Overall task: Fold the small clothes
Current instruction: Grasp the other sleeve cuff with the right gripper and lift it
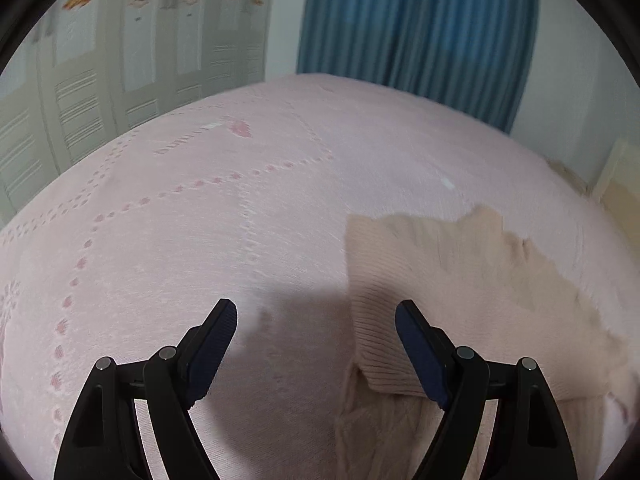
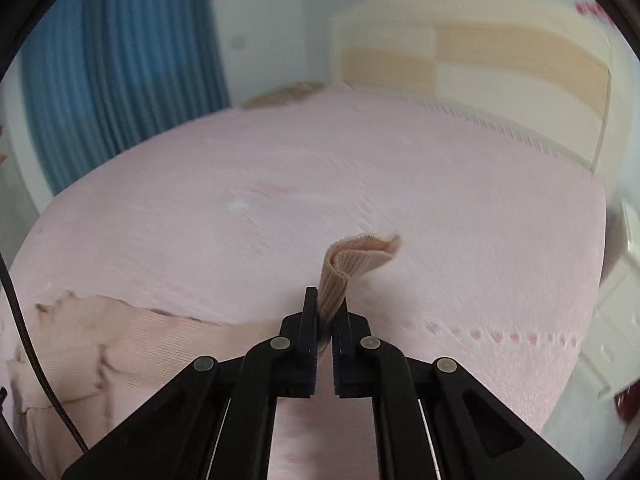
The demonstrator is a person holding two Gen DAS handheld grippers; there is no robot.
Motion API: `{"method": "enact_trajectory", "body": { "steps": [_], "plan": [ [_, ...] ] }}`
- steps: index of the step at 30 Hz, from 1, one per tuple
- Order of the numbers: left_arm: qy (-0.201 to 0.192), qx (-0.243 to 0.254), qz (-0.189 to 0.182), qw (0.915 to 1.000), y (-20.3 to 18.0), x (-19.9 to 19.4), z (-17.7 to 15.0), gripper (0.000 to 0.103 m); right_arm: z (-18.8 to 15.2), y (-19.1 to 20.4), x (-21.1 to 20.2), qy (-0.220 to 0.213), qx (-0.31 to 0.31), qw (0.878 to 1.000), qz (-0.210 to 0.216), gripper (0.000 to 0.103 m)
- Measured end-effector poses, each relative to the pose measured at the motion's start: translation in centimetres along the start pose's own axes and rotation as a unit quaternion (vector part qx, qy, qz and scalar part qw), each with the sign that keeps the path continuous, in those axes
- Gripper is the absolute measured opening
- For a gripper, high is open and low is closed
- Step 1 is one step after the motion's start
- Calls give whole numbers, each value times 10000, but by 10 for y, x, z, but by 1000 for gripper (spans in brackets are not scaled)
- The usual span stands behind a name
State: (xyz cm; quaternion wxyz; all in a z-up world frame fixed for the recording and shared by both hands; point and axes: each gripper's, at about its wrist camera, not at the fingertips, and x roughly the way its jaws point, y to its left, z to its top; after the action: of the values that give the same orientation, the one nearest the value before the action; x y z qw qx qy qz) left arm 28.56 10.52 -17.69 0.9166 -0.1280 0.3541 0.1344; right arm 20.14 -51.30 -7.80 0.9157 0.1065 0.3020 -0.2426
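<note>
Peach knit garment (image 1: 460, 280) is lying near the bed's (image 1: 240, 208) front edge. Right tool (image 2: 326, 312) is clamping its ribbed cuff, mid-fold; left tool (image 1: 316, 332) is hovering, spread apart, empty. Next: carrying the cuff across the body.

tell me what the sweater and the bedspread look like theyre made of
Sweater: soft peach knit, likely wool or acrylic; fine vertical ribs show on the folded hem and on the cuff pinched in the right gripper.
Bedspread: matte pink woven or quilted cloth, probably cotton; faint weave texture and stitched-looking dotted lines.
</note>
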Motion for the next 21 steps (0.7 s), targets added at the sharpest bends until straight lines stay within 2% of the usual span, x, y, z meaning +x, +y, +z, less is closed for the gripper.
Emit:
{"method": "enact_trajectory", "body": {
  "steps": [2,5,10,12,15,18,21],
  "plan": [
    [-109,-222,-24,9997,14,-10,2,80,10,35,-17,-225,-280,9993,32,5],
    [-217,-455,-63,9987,33,-19,4,81,20,99,-44,-494,-700,9959,296,5],
    [-75,-791,-50,9968,66,-19,8,81,17,222,-84,-813,-1374,9825,954,5],
    [-50,-858,31,9963,76,-19,9,81,10,265,-94,-842,-1572,9765,1207,5],
    [-236,-944,251,9949,93,-25,10,81,-8,331,-107,-817,-1895,9649,1625,5],
    [-339,-942,235,9947,105,-28,13,81,-35,392,-112,-765,-2316,9510,1900,5],
    [-268,-986,191,9946,115,-22,17,81,-67,440,-110,-503,-2574,9383,2253,5]
  ]
}}
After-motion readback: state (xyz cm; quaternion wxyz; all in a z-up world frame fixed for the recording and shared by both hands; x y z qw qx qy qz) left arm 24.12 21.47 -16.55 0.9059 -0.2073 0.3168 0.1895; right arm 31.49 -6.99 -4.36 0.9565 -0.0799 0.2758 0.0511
